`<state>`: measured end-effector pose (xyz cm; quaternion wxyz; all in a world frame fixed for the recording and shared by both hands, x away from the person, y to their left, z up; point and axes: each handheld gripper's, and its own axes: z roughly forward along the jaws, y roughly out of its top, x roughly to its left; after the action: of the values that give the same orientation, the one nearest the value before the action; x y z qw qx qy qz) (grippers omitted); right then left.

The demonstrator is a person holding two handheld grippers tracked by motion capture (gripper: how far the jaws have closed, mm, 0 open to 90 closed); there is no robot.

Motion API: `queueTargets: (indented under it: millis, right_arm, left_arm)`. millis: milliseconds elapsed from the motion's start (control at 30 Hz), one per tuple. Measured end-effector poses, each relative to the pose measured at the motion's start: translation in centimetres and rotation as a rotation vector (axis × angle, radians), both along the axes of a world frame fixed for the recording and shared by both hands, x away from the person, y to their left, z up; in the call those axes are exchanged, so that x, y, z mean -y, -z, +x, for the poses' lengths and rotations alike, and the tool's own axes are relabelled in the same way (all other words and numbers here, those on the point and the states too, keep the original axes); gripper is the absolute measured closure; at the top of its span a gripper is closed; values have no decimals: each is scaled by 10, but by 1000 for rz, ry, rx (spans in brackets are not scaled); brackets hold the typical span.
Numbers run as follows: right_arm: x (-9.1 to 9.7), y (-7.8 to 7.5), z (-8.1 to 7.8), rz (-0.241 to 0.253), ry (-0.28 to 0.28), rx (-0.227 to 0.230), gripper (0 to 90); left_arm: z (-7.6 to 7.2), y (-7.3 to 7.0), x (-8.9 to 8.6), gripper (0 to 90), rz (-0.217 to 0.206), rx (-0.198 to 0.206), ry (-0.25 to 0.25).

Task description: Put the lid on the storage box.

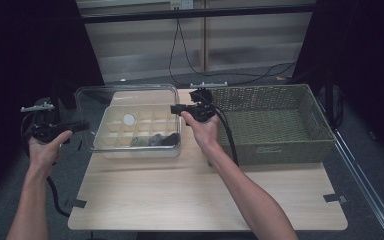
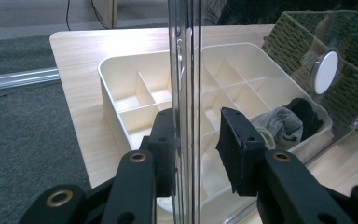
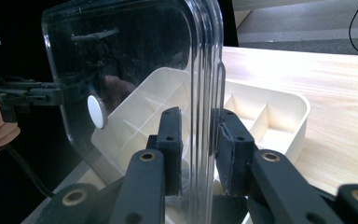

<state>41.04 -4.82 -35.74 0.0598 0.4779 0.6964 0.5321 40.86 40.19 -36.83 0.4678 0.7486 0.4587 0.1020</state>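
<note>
The left gripper [image 1: 77,126] sits at the left edge of the clear, rounded-rectangle plastic lid [image 1: 125,97]; its jaws straddle the rim, the right pad apart from the plastic, so I judge the hold loose. The lid stands tilted above the cream plastic divided tray [image 1: 111,145], its long axis running left to right between the hands. The right gripper [image 1: 174,108] pinches the lid's right edge, pads close on the rim. Both forearms reach forward, grippers pointing inward. The green woven basket [image 1: 275,150] lies right.

A lab-like recording booth: dark curtains [image 1: 25,45], taped wooden table [image 1: 205,195], loose wall cables [image 1: 220,70].
</note>
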Motion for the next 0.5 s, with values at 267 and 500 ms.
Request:
queueTargets:
  millis: [267,500]
  right_arm:
    - [1,-1,10,-7,12,-5,733]
    - [-1,7,20,-22,24,-26,726]
  left_arm:
    - [13,2,3,669,-7,-20,-9]
    - [21,7,5,665,13,-35,-23]
